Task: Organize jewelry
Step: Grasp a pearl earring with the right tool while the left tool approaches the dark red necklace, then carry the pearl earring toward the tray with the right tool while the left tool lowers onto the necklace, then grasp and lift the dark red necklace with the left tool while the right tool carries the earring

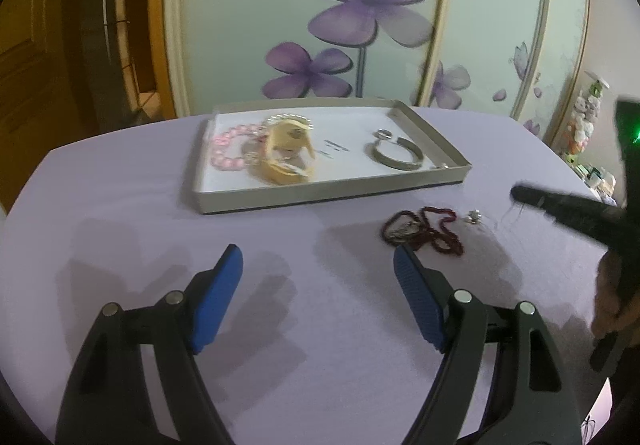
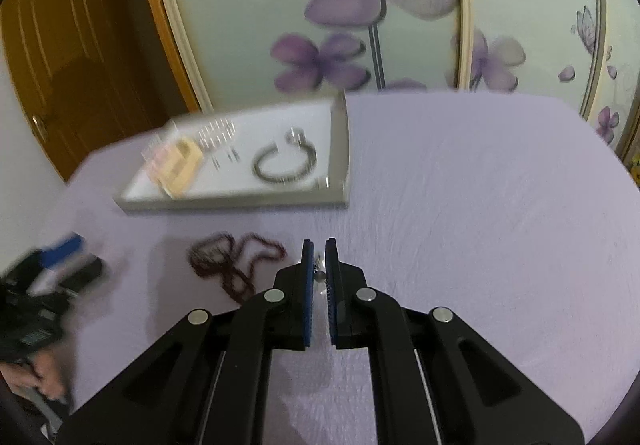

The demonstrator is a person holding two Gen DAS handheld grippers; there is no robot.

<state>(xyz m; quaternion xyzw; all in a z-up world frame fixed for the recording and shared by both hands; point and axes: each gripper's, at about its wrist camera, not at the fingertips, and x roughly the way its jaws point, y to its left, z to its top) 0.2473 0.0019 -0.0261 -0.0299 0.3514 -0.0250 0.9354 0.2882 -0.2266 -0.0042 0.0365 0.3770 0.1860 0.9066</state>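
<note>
A shallow grey tray (image 1: pixel 332 195) with a white floor stands on the lilac table; it also shows in the right wrist view (image 2: pixel 240 201). In it lie a pink bead bracelet (image 1: pixel 228 149), a yellow band (image 1: pixel 282 155), a silver bangle (image 1: pixel 396 155) and a small ring (image 1: pixel 384 133). A dark red bead necklace (image 1: pixel 424 231) lies on the cloth in front of the tray. My left gripper (image 1: pixel 318 257) is open and empty, left of the necklace. My right gripper (image 2: pixel 319 245) is nearly shut around a small silver piece (image 2: pixel 320 265), right of the necklace (image 2: pixel 236 261).
The lilac tablecloth (image 2: pixel 480 205) covers the table. A wardrobe door with purple flowers (image 1: pixel 360 5) stands behind. A wooden door (image 2: pixel 60 65) is at the far left. Small toys (image 1: pixel 584 117) sit at the far right.
</note>
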